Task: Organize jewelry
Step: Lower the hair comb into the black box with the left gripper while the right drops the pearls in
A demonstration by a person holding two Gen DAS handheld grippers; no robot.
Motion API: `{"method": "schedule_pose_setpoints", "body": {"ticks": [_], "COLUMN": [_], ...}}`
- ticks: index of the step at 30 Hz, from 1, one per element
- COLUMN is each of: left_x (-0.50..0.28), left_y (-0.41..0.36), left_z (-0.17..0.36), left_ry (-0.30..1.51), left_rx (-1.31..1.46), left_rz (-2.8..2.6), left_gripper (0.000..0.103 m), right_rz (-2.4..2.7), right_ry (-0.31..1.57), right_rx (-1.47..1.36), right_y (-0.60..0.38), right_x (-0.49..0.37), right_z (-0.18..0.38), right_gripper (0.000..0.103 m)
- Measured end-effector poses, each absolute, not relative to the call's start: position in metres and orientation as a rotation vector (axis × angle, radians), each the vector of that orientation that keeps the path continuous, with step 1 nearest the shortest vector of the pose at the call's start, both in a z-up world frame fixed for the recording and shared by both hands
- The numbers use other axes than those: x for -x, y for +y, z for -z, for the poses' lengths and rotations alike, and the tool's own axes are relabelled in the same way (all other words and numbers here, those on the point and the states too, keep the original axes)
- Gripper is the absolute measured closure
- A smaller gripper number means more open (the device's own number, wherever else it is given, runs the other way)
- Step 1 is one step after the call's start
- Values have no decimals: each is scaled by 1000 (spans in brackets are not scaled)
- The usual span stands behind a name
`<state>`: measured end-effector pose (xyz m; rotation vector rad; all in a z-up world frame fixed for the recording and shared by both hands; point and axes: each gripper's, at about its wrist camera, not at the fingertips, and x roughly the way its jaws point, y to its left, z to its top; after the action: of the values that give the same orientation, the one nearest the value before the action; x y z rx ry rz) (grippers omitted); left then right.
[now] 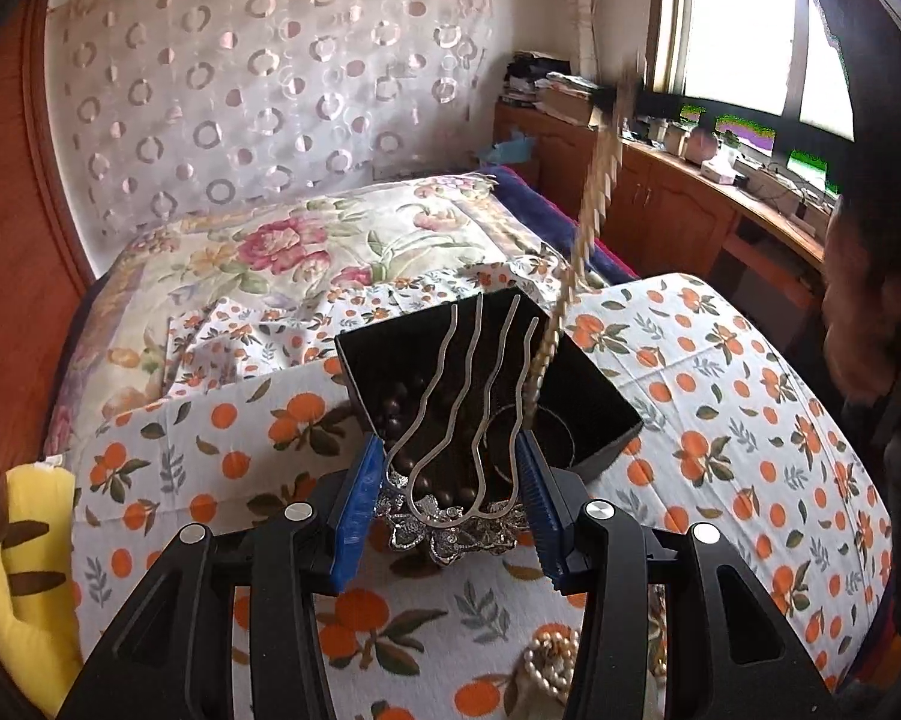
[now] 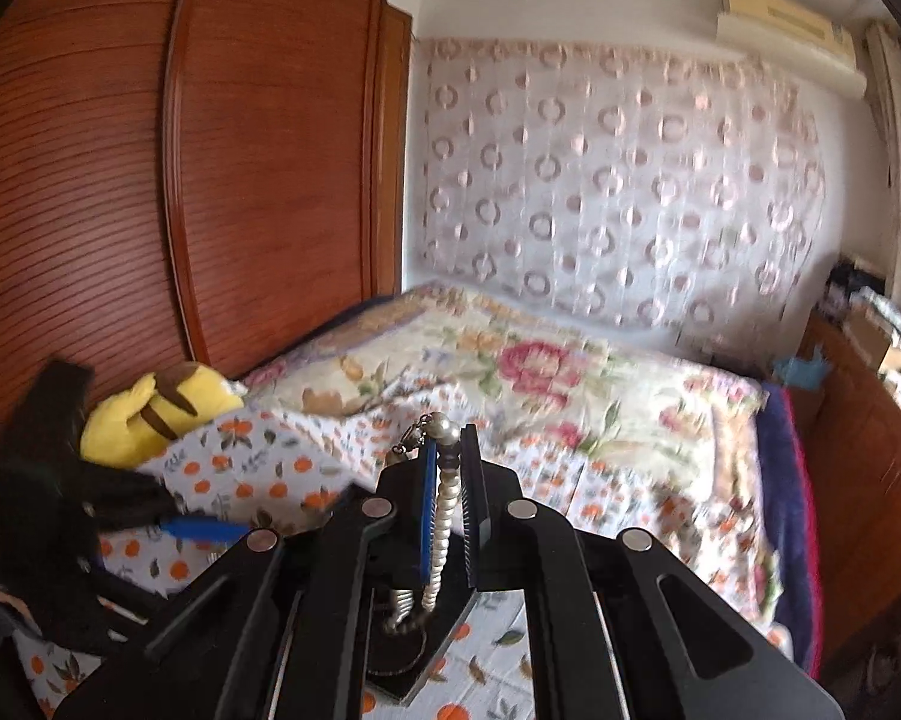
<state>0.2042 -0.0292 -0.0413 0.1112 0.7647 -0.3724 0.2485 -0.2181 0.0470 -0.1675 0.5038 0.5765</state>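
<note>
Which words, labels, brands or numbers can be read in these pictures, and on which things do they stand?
None can be read.
The air conditioner shows no readable brand; it is blurred.
The boxes and papers on the cabinet are too small to read.
The black jewelry box shows no lettering.

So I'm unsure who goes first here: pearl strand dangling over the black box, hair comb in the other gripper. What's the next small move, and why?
Probably lower the right gripper so the pearl strand coils into the black box. It already hangs from the shut jaws into the box's opening, while the left gripper holds the silver hair comb over the same opening and can wait.
</note>
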Motion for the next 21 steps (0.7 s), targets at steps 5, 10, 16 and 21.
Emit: {"method": "schedule_pose_setpoints", "body": {"ticks": [5, 10, 16, 21], "left_x": [-220, -232, -241, -249], "left_y": [-32, -38, -47, -53], "left_z": [45, 49, 54, 60], "left_ry": [783, 795, 804, 819], "left_rx": [-115, -127, -134, -143], "left_rz": [358, 350, 348, 339], "left_gripper": [60, 60, 60, 60], "right_rz": [-601, -616, -639, -604], "right_ry": [621, 683, 697, 689], "right_rx": [135, 116, 112, 93], "right_y": [-216, -217, -227, -238], "right_x": [-258, -259, -256, -261], "right_z": [3, 35, 36, 32], "right_gripper": [93, 78, 75, 75]}}
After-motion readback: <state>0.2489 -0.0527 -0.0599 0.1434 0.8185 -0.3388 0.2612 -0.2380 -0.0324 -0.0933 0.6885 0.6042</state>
